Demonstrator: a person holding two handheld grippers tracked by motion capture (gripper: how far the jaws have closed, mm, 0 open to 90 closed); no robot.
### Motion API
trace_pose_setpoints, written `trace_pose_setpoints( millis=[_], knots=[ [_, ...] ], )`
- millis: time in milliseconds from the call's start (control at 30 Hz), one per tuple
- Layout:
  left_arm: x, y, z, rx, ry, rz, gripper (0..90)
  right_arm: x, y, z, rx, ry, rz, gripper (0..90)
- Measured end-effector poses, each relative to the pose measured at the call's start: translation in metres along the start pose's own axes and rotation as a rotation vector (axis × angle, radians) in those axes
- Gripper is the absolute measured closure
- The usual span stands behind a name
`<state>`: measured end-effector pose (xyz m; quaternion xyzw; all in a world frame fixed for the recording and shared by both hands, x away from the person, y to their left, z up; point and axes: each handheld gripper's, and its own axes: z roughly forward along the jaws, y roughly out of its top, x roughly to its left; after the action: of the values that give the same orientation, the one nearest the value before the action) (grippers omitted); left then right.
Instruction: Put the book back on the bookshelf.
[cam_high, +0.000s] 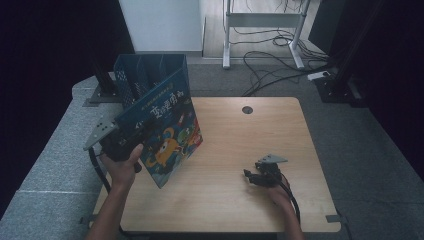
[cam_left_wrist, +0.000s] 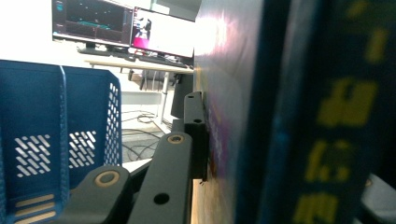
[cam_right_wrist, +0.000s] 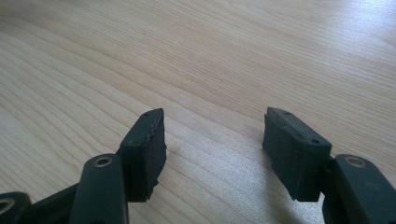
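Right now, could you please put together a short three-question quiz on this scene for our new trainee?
1. True or false: the left gripper is shut on the picture book.
2. What stands right behind the book at the table's far left corner?
A. a blue mesh file basket
B. a red bucket
C. a cardboard box
3. In the right gripper view, what lies between the pads of the right gripper?

Key
1. True; one pad presses flat on the book's cover.
2. A, the blue mesh file basket.
3. Nothing but bare wood; the jaws stand open just above the tabletop.
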<state>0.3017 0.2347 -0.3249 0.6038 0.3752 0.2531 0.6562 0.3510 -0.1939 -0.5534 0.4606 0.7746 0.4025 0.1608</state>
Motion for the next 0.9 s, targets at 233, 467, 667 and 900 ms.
trace_pose_setpoints(
  millis=[233,467,667,900],
  knots=[
    [0.006,-0.001,0.001,0.004,0.021,-0.003,82.1,0.000,0.000,0.000,-0.001,0.003,0.002,38.1],
    [0.008,-0.002,0.003,0.004,0.033,-0.004,82.1,0.000,0.000,0.000,-0.002,0.003,0.003,38.1],
    [0.010,0.001,0.002,-0.005,0.040,-0.011,82.1,-0.001,0.000,0.000,-0.002,0.004,0.003,38.1],
    [0.015,0.004,-0.004,-0.014,0.062,-0.003,82.0,-0.001,0.000,0.000,-0.002,0.004,0.004,38.1]
  ],
)
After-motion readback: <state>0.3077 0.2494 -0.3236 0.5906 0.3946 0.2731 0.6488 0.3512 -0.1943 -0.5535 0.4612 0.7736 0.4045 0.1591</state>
